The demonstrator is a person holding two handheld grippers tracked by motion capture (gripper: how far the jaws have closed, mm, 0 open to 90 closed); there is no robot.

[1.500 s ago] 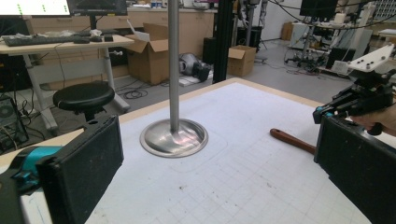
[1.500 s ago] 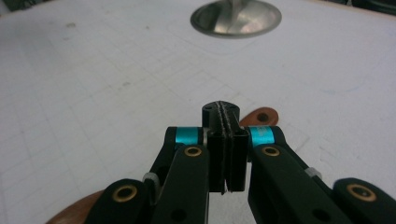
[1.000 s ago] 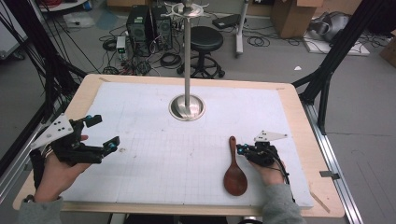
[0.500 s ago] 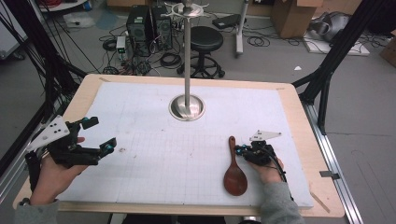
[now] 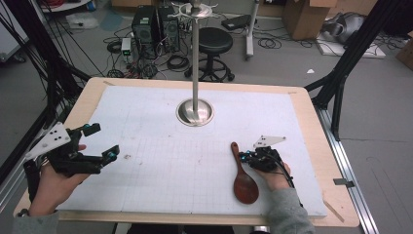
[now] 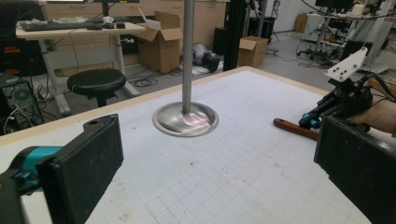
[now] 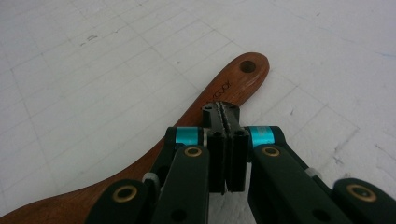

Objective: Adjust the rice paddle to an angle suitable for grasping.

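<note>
A dark wooden spoon (image 5: pixel 245 185) lies flat on the white gridded mat (image 5: pixel 160 170), bowl toward the person and handle pointing away. My right gripper (image 5: pixel 245 158) is shut, its jaws pressed together with nothing between them. In the right gripper view the tips of that gripper (image 7: pixel 223 109) rest over the spoon (image 7: pixel 224 84) handle, near its hole. My left gripper (image 5: pixel 103 140) is held open at the table's left side, empty. In the left gripper view the wide-apart jaws of that gripper (image 6: pixel 217 144) frame the mat, with the spoon (image 6: pixel 292 128) handle and the right gripper (image 6: pixel 310 122) at the far right.
A metal stand with a round base (image 5: pixel 195 112) and a tall pole rises from the middle back of the mat; the base (image 6: pixel 187 119) appears ahead in the left gripper view. The wooden table edge (image 5: pixel 341 195) borders the mat. Stool, boxes and cables lie on the floor beyond.
My right gripper has edged slightly left over the spoon's handle. The spoon and the left gripper have stayed where they were.
</note>
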